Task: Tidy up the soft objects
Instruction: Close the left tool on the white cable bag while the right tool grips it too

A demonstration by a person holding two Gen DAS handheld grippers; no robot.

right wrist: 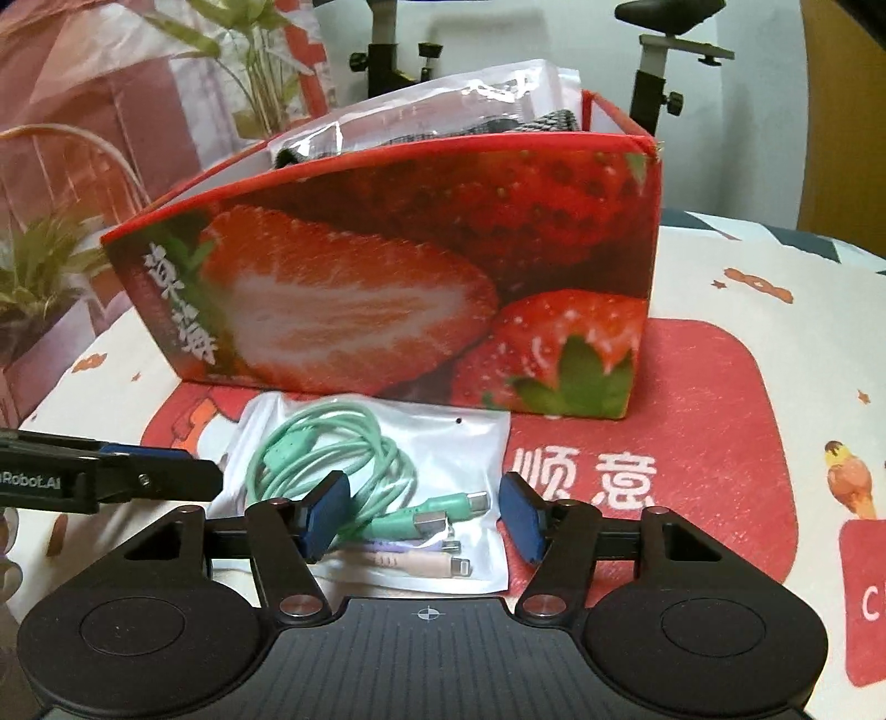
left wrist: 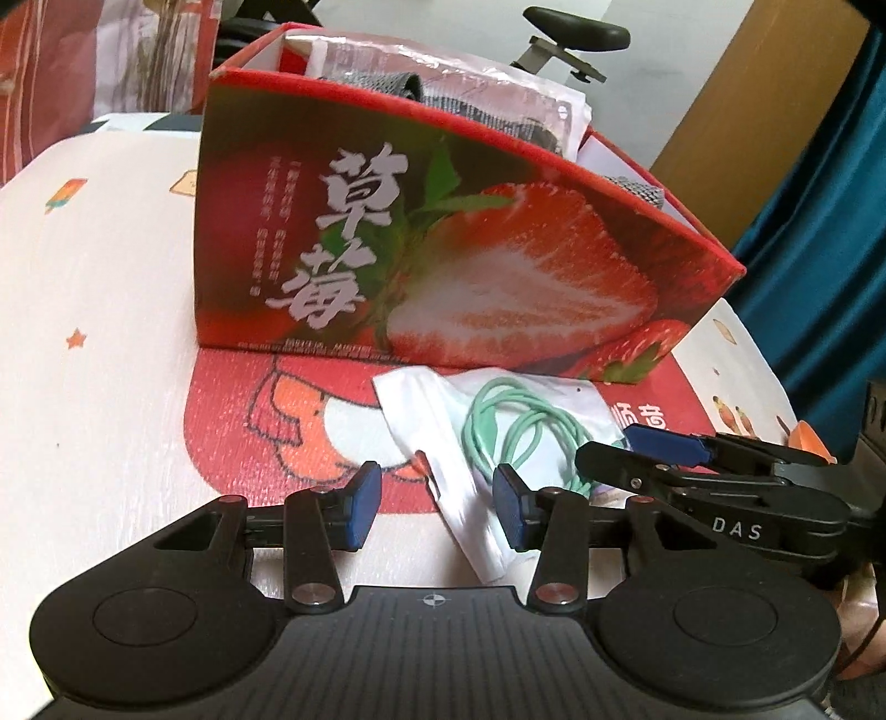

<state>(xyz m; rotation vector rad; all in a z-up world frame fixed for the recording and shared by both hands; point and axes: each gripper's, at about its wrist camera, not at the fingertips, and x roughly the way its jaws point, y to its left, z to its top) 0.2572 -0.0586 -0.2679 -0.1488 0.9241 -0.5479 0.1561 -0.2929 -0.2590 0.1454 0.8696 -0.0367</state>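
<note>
A clear zip bag (left wrist: pixel 565 407) with a coiled mint-green cable (right wrist: pixel 332 443) and several plugs lies flat on the red mat, just in front of the red strawberry box (left wrist: pixel 443 249). My left gripper (left wrist: pixel 437 509) hovers open over the bag's left end, and the white edge lies between its blue pads without touching them. Over the bag's near right half my right gripper (right wrist: pixel 423 515) stands open, astride the plugs. Each gripper shows from the side in the other view: the right gripper (left wrist: pixel 620 451) and the left gripper (right wrist: pixel 183 465). The strawberry box (right wrist: pixel 387 277) holds plastic-wrapped grey fabric items.
A pale tablecloth (left wrist: pixel 111 332) with cartoon prints covers the table, and a red mat (right wrist: pixel 709 415) lies under the box. A potted plant (right wrist: pixel 50 266) stands at the left edge. An exercise-bike saddle (left wrist: pixel 576 27) and a teal curtain (left wrist: pixel 841 221) stand behind.
</note>
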